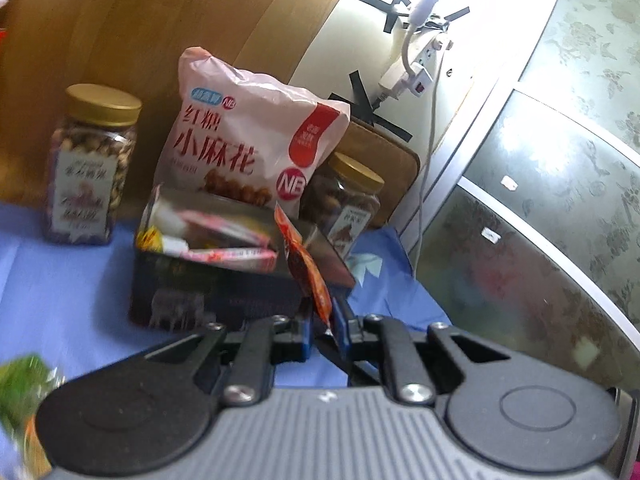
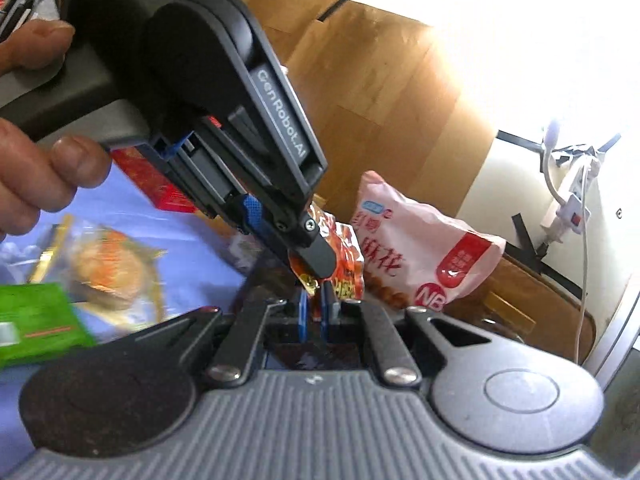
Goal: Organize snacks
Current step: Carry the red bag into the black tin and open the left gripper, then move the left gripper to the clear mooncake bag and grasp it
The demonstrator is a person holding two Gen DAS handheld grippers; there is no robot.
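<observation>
Left wrist: nut jars (image 1: 93, 164) (right wrist: hand (image 2: 36, 176))

Open tin box (image 1: 224, 276) reachable from above; pink bag (image 1: 248, 140) and jars (image 1: 94, 164) block behind — blue cloth (image 1: 60, 292) free left.

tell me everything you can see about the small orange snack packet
The small orange snack packet is a thin, crinkled foil-like sachet, orange-red with dark print. It hangs in the air in front of the open box, pinched at its edges by both the left gripper and the right gripper, each shut on it.
</observation>
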